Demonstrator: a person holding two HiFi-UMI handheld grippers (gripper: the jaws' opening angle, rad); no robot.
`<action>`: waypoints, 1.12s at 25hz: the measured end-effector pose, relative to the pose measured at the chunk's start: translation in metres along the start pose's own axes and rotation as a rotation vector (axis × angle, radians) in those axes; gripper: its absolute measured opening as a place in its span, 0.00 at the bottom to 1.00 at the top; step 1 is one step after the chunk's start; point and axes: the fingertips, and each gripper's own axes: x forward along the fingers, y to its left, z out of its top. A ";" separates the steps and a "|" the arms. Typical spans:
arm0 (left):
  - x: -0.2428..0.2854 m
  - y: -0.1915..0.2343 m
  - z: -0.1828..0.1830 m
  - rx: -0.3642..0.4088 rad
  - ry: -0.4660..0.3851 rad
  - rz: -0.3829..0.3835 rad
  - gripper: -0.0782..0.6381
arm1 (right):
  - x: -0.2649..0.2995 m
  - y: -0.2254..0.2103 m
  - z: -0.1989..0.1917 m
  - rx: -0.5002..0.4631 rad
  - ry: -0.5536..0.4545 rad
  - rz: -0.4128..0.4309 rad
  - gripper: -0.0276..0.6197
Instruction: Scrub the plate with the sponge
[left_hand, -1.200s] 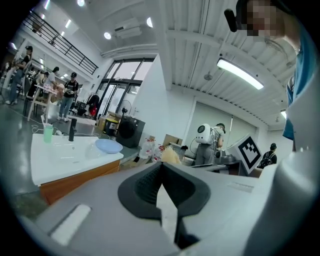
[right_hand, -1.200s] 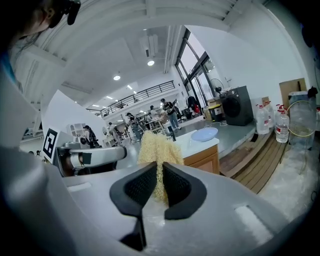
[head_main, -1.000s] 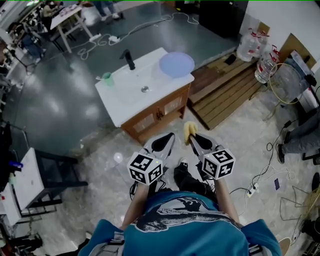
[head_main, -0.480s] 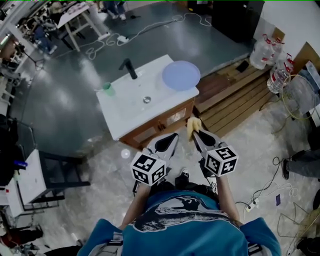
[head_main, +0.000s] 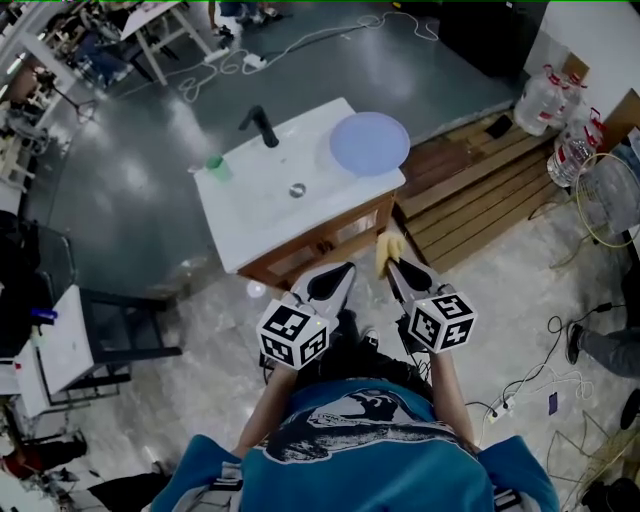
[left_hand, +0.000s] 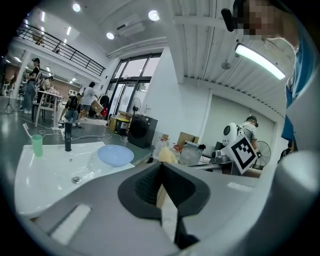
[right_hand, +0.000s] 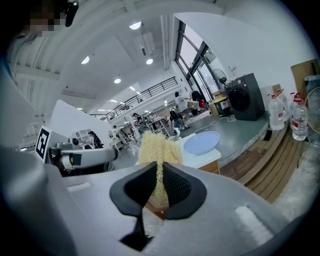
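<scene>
No text, label, brand or number can be read anywhere here.

Pale blue round plate (head_main: 369, 143) is laid flat on the sink top (head_main: 250, 215), at its right end. Fuzzy yellow sponge (head_main: 388, 250) is pinched upright in the right gripper (head_main: 395, 265), just off the sink top's front edge.

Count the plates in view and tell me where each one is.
1. A pale blue round plate lies on the white washbasin counter, at its right end in the head view. Others could be hidden inside the wooden cabinet below.
</scene>
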 end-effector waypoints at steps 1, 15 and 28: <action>0.001 0.001 0.000 0.000 0.005 0.000 0.13 | 0.001 -0.001 -0.001 0.006 0.003 -0.001 0.09; 0.065 0.070 0.016 0.000 0.035 -0.005 0.13 | 0.054 -0.055 0.026 0.039 0.006 -0.061 0.09; 0.144 0.202 0.038 -0.027 0.093 0.039 0.16 | 0.155 -0.111 0.082 0.024 0.061 -0.111 0.09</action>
